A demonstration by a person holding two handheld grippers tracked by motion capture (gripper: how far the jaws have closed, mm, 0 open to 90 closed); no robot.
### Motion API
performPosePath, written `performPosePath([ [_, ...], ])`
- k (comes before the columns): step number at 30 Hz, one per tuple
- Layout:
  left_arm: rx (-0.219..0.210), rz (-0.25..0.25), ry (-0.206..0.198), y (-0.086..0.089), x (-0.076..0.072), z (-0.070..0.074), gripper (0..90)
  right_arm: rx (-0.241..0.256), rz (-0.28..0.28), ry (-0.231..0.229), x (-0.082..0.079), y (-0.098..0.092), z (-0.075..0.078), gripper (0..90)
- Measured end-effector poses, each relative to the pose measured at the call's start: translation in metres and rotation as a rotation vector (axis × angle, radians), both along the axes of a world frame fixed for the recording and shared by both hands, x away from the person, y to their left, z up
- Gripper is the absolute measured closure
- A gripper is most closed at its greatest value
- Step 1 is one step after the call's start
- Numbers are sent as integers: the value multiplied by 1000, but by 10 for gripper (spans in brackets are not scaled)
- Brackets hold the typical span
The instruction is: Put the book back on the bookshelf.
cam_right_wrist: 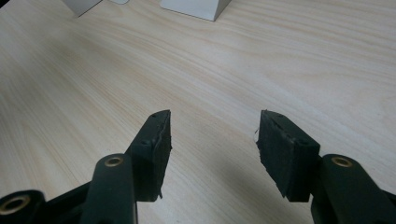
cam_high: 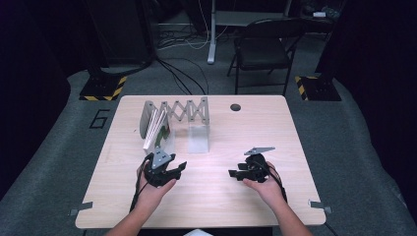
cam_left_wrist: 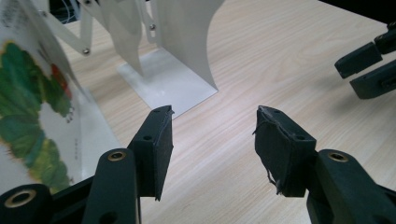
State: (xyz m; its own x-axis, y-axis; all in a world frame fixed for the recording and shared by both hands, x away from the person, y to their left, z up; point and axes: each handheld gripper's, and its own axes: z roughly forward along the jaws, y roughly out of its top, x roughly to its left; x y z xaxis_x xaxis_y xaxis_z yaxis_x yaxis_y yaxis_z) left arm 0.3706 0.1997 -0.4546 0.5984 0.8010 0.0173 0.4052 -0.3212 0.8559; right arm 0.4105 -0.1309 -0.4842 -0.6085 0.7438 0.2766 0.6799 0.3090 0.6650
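Note:
A white expanding book rack [cam_high: 184, 110] stands at the back left of the wooden table [cam_high: 255, 132]. Picture books [cam_high: 156, 130] lean in its left slot; a green caterpillar cover [cam_left_wrist: 28, 121] fills the left of the left gripper view. My left gripper [cam_high: 181, 168] rests on the table just in front of the books, open, with nothing between its pads [cam_left_wrist: 156, 149]. The rack's white base [cam_left_wrist: 168, 84] lies ahead of it. My right gripper [cam_high: 232, 173] sits at the table's right front, open and empty, pointing left toward the other gripper [cam_left_wrist: 369, 70].
A round cable hole [cam_high: 235, 107] is in the table's back edge. A black folding chair [cam_high: 265, 49] stands behind the table, with cables on the floor. Two hazard-striped stand bases [cam_high: 103, 88] flank the back corners.

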Motion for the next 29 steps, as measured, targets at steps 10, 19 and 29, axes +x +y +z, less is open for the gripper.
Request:
performPosePath([
  [10, 64, -91, 28, -17, -1, -28, 465, -1, -15, 4, -2, -5, -1, 445],
  [19, 98, -113, 41, -20, -7, -42, 460, -32, 40, -21, 3, 6, -6, 445],
  [29, 109, -116, 73, -17, -13, -46, 460, -27, 49, -27, 11, 12, -6, 443],
])
